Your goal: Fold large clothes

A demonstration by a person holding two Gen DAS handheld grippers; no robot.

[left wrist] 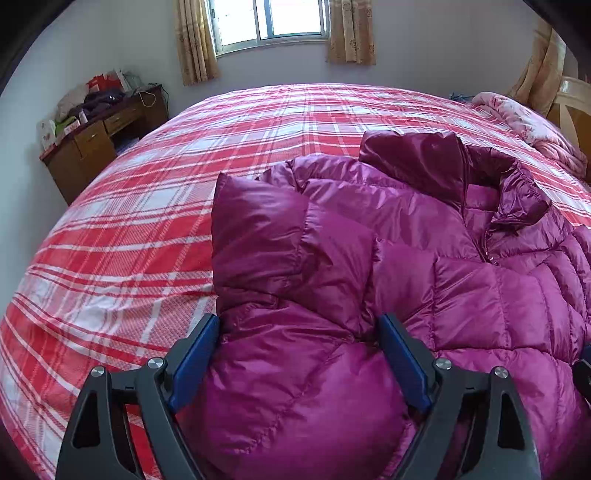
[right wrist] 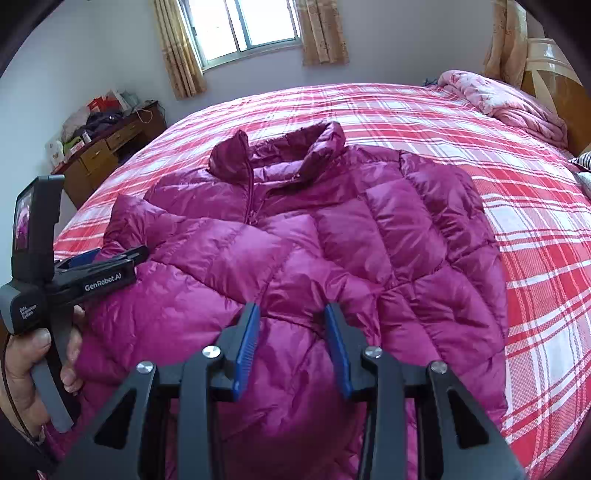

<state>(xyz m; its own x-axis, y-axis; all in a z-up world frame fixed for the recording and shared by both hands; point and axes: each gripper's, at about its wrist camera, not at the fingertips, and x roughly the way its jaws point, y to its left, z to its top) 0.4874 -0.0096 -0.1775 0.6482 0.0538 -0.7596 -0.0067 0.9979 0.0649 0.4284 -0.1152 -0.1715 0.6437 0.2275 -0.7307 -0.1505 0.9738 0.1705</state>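
With the magenta down jacket point(right wrist: 295, 240) lying face-up on the plaid bed point(right wrist: 517, 221), sleeves already tucked in, your left gripper point(left wrist: 299, 328) stood wide-jawed and your right gripper point(right wrist: 291, 317) narrower, both empty over the hem, so you needed deep bites of that slippery quilting.

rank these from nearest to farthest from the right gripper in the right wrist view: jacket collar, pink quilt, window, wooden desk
From the right gripper:
1. jacket collar, straight ahead at the top of the jacket
2. wooden desk, far left by the wall, and pink quilt, far right on the bed: too close to call
3. window, on the back wall
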